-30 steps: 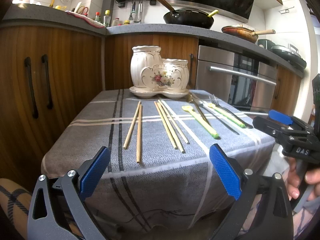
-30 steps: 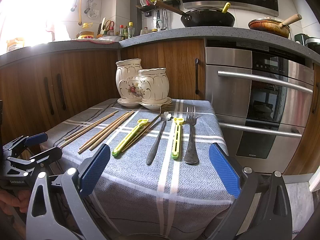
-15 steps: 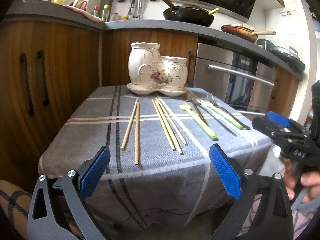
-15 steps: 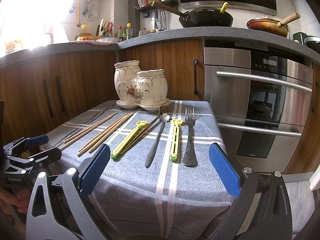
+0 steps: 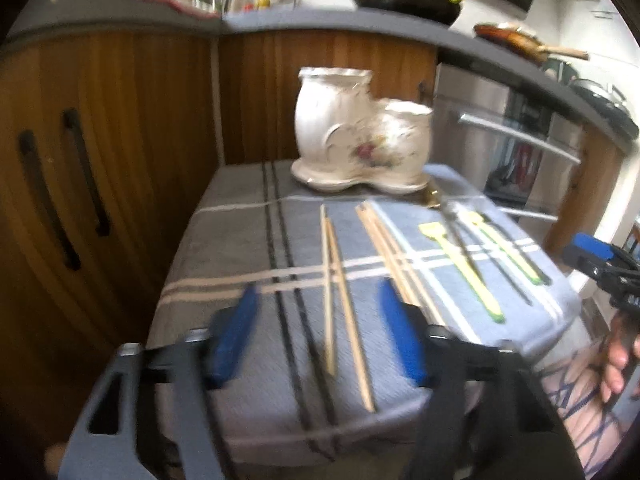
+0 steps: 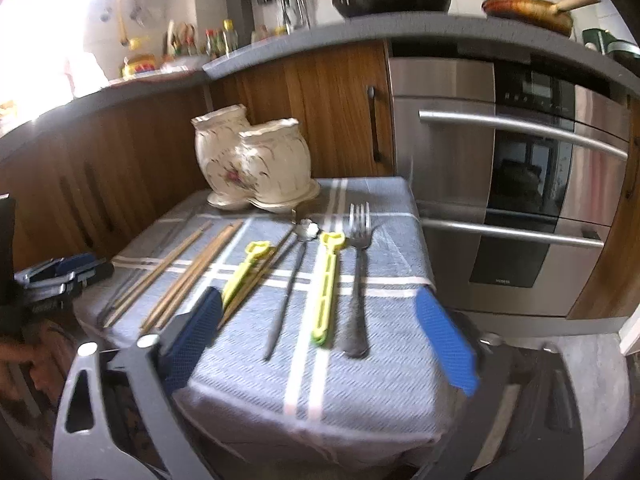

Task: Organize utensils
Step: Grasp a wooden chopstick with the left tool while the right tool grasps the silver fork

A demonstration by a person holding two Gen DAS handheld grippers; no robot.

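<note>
Chopsticks (image 5: 340, 300) are laid lengthwise on the cloth-covered worktop (image 5: 240, 240), long axis pointing straight away toward the ceramic holder (image 5: 360, 148). The left tool (image 5: 320, 332) is lined up right over their near ends, jaws just narrowed but nothing pinched yet. The right tool (image 6: 320, 344) is spread around the fork (image 6: 358, 280), empty too.

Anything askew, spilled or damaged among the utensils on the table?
Nothing stands out. The chopsticks, fork and other utensils lie in rows on the cloth; the ceramic holder stands upright, nothing spilled.
</note>
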